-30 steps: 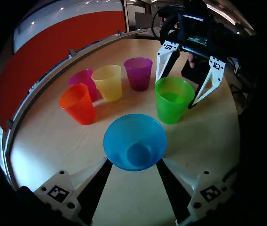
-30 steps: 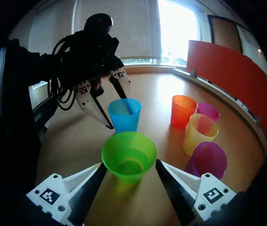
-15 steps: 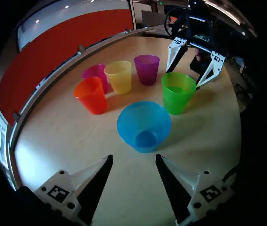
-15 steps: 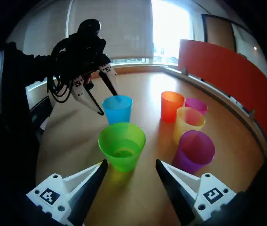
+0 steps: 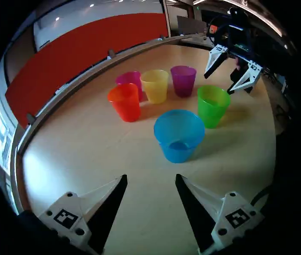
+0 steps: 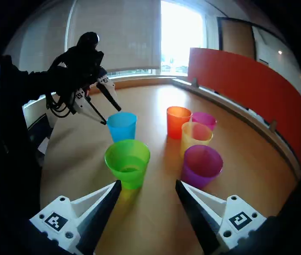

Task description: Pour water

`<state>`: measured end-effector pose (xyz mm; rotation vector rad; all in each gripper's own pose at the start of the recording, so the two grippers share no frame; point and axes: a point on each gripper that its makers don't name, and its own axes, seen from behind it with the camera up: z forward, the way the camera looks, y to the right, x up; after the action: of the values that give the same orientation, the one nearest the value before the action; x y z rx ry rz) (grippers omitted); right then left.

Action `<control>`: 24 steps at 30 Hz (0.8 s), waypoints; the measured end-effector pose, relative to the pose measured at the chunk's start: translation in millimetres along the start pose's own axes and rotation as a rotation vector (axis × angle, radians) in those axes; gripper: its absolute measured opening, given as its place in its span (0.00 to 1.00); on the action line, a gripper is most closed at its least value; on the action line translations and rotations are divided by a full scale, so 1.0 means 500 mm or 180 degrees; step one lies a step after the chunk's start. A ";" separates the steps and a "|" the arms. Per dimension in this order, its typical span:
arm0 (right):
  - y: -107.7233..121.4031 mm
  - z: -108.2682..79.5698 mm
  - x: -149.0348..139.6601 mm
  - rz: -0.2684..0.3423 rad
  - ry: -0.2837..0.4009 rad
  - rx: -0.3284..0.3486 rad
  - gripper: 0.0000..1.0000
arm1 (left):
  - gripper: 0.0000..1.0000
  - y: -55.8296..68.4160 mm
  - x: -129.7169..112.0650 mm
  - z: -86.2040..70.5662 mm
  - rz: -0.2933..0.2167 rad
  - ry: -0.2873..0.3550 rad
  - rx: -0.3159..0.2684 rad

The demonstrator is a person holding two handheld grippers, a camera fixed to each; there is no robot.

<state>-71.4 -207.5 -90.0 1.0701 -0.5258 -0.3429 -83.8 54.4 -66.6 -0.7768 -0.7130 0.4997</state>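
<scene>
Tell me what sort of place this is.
Probably an office or meeting room: a large wooden table with a red partition along its edge, and a bright window beside a roller blind.

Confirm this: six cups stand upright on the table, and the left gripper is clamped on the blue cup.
One thing is wrong. The left gripper is open and holds nothing: the left gripper view shows the blue cup standing free on the table, ahead of the fingertips and apart from them. The rest is right.
</scene>
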 end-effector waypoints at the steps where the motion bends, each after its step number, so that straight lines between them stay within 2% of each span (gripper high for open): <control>1: 0.006 -0.006 0.000 0.0018 0.0009 -0.0052 0.99 | 0.84 -0.009 -0.001 -0.004 -0.0051 0.0024 0.0046; 11: 0.065 -0.059 0.006 0.0296 0.0133 -0.0512 0.99 | 0.84 -0.084 -0.002 -0.048 -0.0603 0.0345 0.0419; 14: 0.082 -0.075 0.012 0.0407 0.0188 -0.0648 0.99 | 0.84 -0.111 0.001 -0.063 -0.0711 0.0460 0.0569; 24: 0.117 -0.121 0.029 0.0766 0.0419 -0.1010 0.99 | 0.84 -0.175 0.020 -0.117 -0.1002 0.0902 0.1057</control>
<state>-24.4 -144.1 -56.9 0.7080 -0.4588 -0.1361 -21.4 -19.9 -24.5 -0.4015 -0.4599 0.2068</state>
